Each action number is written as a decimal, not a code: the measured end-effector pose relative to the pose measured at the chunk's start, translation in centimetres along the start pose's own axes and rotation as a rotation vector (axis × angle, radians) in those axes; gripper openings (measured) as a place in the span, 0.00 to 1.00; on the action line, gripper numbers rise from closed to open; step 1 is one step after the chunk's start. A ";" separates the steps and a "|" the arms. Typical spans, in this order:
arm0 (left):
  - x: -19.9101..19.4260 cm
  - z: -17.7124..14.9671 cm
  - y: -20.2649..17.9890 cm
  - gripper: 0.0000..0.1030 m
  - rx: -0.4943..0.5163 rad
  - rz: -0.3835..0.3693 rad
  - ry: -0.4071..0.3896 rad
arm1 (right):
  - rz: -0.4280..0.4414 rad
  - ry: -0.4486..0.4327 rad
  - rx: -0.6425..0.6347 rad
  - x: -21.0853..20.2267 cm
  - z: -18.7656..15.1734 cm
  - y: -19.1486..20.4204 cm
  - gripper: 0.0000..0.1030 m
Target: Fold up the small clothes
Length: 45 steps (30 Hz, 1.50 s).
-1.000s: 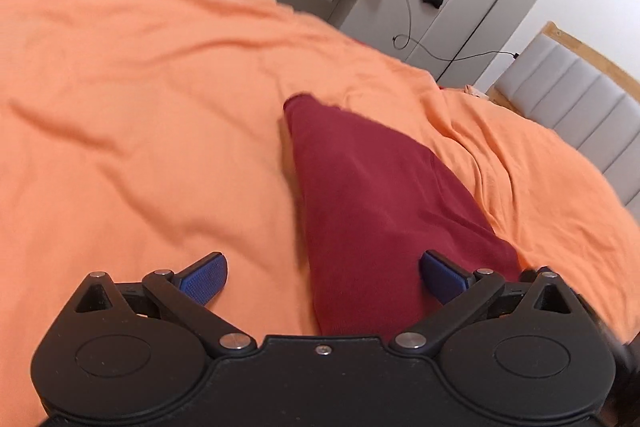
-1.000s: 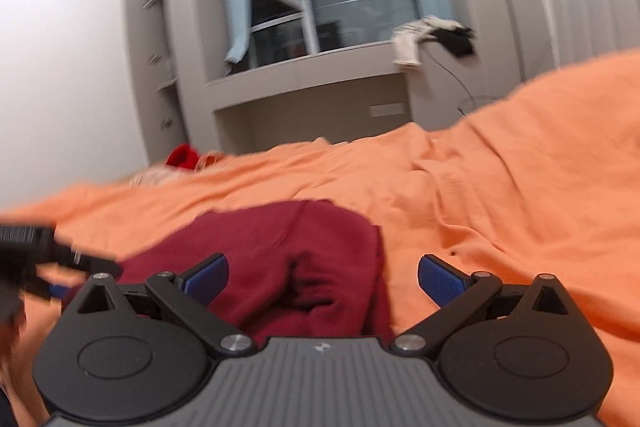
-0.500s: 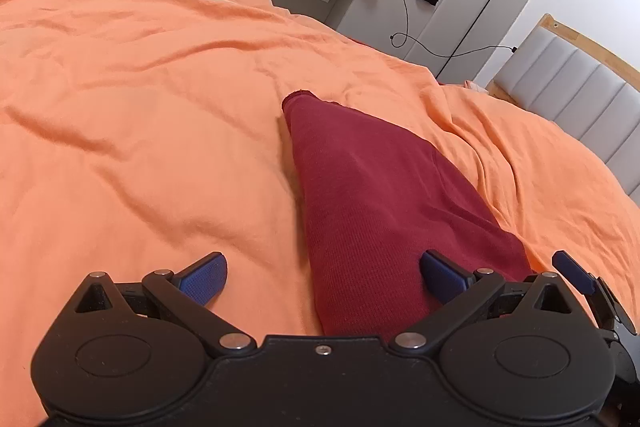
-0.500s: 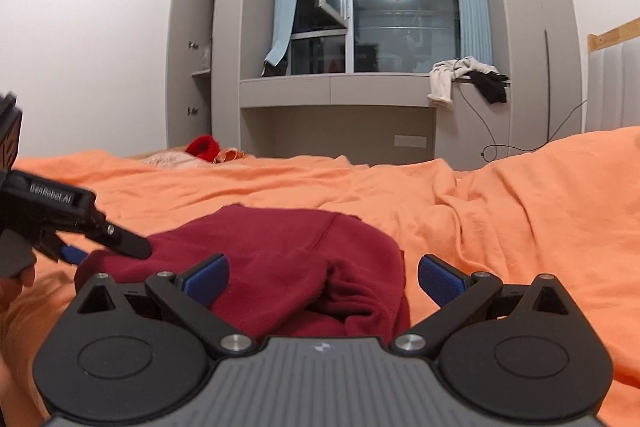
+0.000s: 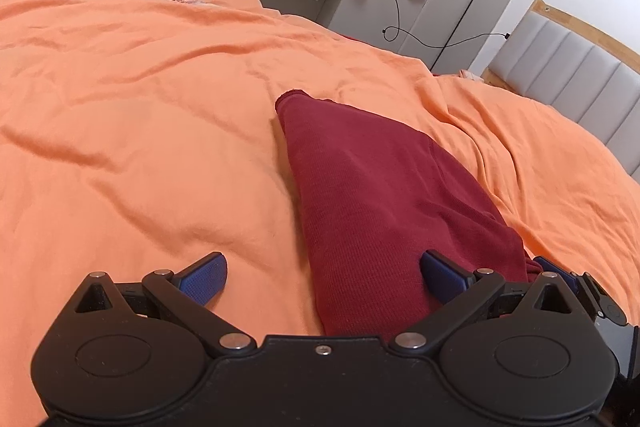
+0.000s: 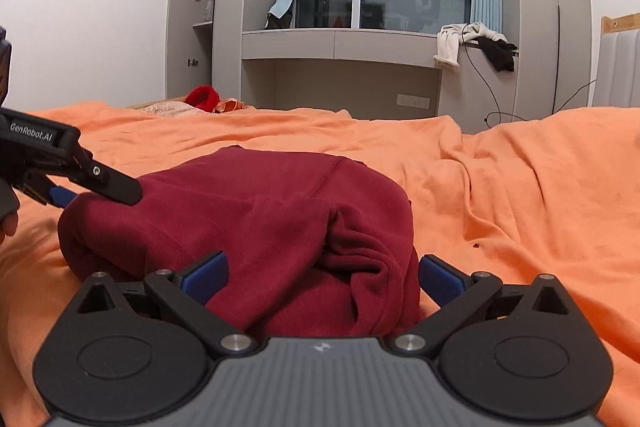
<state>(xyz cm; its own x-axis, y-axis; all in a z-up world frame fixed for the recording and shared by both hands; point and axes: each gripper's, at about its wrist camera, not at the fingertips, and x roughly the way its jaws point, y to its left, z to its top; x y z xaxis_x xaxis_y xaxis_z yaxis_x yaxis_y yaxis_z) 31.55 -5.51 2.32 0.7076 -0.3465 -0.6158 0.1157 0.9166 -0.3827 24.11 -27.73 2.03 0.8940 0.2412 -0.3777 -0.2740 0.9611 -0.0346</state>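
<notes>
A dark red knit garment (image 5: 372, 187) lies folded into a long narrow shape on the orange bed cover (image 5: 140, 107). My left gripper (image 5: 323, 277) is open at the garment's near left edge, one blue pad on the cover and the other over the cloth. In the right wrist view the same garment (image 6: 256, 211) bulges in loose folds, and my right gripper (image 6: 322, 277) is open with its blue pads on either side of the near folded end. The left gripper (image 6: 68, 171) shows at that view's left edge, its tips at the garment's left corner.
A bright red item (image 6: 204, 97) and pale cloth lie at the far end of the bed. Grey cabinets and a window ledge (image 6: 340, 39) with draped clothes (image 6: 472, 39) stand behind. A padded headboard (image 5: 568, 75) borders the right side. A cable (image 5: 420, 39) hangs by the wall.
The right gripper has come down and closer to the garment's near end and steadied. The left gripper shifted slightly; the right gripper's tip now shows beside the garment in the left view.
</notes>
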 end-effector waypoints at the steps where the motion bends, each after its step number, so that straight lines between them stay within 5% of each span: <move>1: 0.0 0.0 0.0 1.00 0.001 -0.002 -0.001 | -0.002 -0.001 -0.003 -0.1 -0.1 0.1 1.00; 10: -0.1 -0.3 -0.3 1.00 0.055 -0.003 -0.033 | 0.049 -0.026 0.019 -1.5 1.7 -2.0 1.00; 14: 0.0 -0.5 -0.6 1.00 0.082 0.003 -0.032 | 0.035 -0.052 0.218 -1.9 2.5 -4.8 1.00; 23: 0.1 -1.2 -1.4 1.00 0.193 0.025 -0.035 | 0.035 0.083 0.739 1.7 0.5 -11.2 1.00; 34: 0.4 -1.3 -1.0 1.00 0.184 0.010 -0.029 | 0.090 0.054 0.840 5.9 0.6 -11.7 0.99; 40: 0.4 -1.5 -1.2 1.00 0.208 0.015 -0.036 | 0.085 0.096 0.853 7.1 -0.2 -11.1 0.72; 42: 0.3 -1.5 -1.3 1.00 0.211 0.016 -0.036 | 0.089 0.101 0.843 7.1 -0.3 -10.9 0.57; 45: 0.3 -1.7 -1.4 1.00 0.213 0.018 -0.038 | 0.091 0.112 0.821 7.4 -0.4 -10.5 0.49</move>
<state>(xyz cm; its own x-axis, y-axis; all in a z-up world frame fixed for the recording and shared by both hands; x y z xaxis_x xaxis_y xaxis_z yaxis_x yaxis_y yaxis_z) 30.45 -7.27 1.49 0.7361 -0.3253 -0.5936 0.2448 0.9455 -0.2147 33.42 -36.06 -0.76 0.8286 0.3492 -0.4375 0.0414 0.7413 0.6699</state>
